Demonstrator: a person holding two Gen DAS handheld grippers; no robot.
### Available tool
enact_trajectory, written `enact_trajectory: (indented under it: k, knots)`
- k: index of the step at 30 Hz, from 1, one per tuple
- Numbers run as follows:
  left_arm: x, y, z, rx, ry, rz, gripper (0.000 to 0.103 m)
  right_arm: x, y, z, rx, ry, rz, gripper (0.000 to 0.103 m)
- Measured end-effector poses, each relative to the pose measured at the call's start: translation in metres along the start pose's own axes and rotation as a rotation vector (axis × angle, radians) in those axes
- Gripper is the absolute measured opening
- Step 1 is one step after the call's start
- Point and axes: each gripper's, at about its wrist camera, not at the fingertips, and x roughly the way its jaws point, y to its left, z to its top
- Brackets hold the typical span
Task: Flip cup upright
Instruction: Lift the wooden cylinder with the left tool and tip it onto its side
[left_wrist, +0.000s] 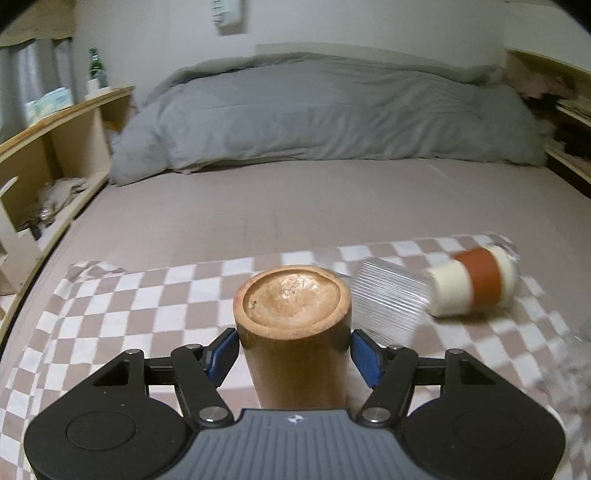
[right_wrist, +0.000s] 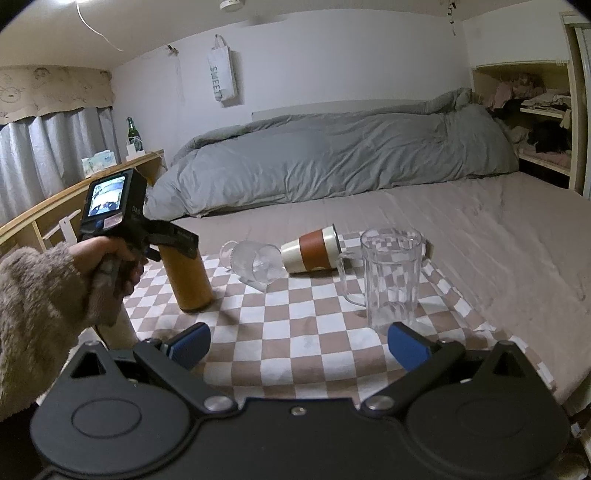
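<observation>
So we've got the left gripper (left_wrist: 293, 354) pinching the wooden cup (left_wrist: 291, 328), blue pads pressed on either side of its body, and that cup is standing on the checkered cloth (right_wrist: 295, 332) with what looks like its solid base facing up, so we reckon it's upside down at the moment and the actual flip hasn't paid off yet. It could also be a shallow hollow on top, honestly hard to say from the left wrist view. Our right gripper (right_wrist: 297, 349) is spread wide with nothing between the pads, hanging over the near edge of the cloth, well apart from the wooden cup and off to its right. Just beyond that gripper, to the right of the wooden cup, there's a clear pitcher (right_wrist: 391, 277) standing upright with its mouth up, so we'd call that one sorted. Going further back from the wooden cup, a ribbed clear glass (right_wrist: 253, 264) is lying on its side just beside it, and touching or nearly touching that is a cream travel cup with a brown sleeve (right_wrist: 312, 253), also on its side. So as we see it: one upright, one in hand partway, two left to stand up. Way behind the cloth there's the grey duvet (right_wrist: 332, 158) bunched along the wall, and a green bottle (right_wrist: 131, 134) on the wooden shelf far left of the wooden cup.
</observation>
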Motion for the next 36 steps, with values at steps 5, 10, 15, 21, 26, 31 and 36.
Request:
enact_trajectory:
  k: [5,10,15,21,26,31,36]
  knots:
    - [-0.005,-0.016,-0.004,0.018,0.013,-0.027,0.066,-0.004,0.003,-0.001,-0.008,-0.013,0.003,0.103]
    - [-0.015,-0.026,-0.028,0.086,-0.045,-0.021,0.066,-0.003,0.0,-0.002,0.0,-0.017,-0.011,0.103]
    - [-0.042,-0.025,-0.063,0.17,-0.033,-0.036,0.066,-0.004,-0.002,-0.002,-0.001,-0.016,-0.013,0.103]
    - [-0.075,-0.02,-0.103,0.225,0.053,-0.071,0.064,-0.003,0.0,-0.002,0.004,-0.014,-0.007,0.103]
    - [-0.061,-0.013,-0.131,0.214,0.229,-0.127,0.063,-0.003,0.008,-0.003,-0.011,-0.014,0.008,0.103]
    - [-0.041,-0.01,-0.141,0.2,0.268,-0.129,0.063,-0.004,0.016,-0.003,-0.018,-0.019,0.024,0.103]
    - [-0.021,-0.011,-0.128,0.134,0.255,-0.148,0.063,-0.004,0.023,-0.003,-0.036,-0.02,0.029,0.103]
